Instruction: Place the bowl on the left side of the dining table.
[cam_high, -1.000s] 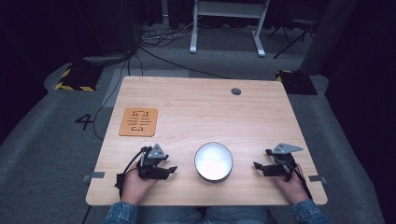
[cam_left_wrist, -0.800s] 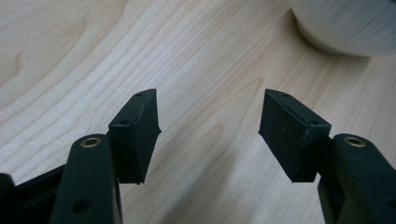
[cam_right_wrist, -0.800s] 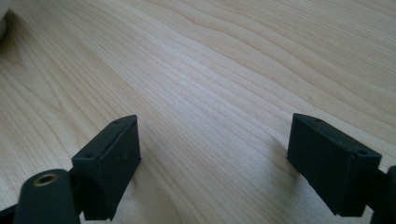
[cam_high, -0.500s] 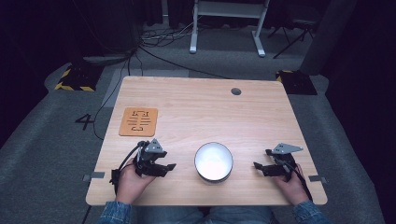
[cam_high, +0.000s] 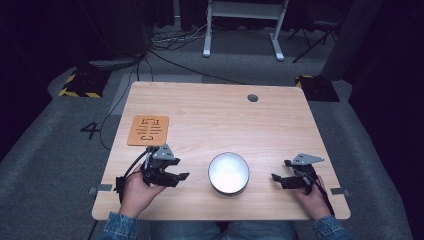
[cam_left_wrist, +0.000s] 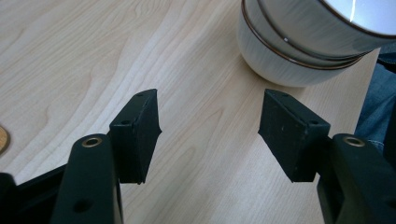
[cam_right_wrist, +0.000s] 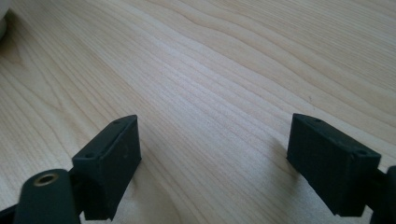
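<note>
On the desk (cam_high: 210, 120), near its front edge, we see the white bowl (cam_high: 229, 173) between our tools: the left tool (cam_high: 179, 176), jaws apart and empty, just left of it; the right tool (cam_high: 278, 180), jaws wide and empty, farther right.

bowls: 2, stacked (cam_high: 228, 173) | cork mats: 1 (cam_high: 148, 130) | grippers: 2 (one per hand)

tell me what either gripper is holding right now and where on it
Nothing is held. The left gripper and right gripper both stand open over bare table, apart from the bowls.
</note>
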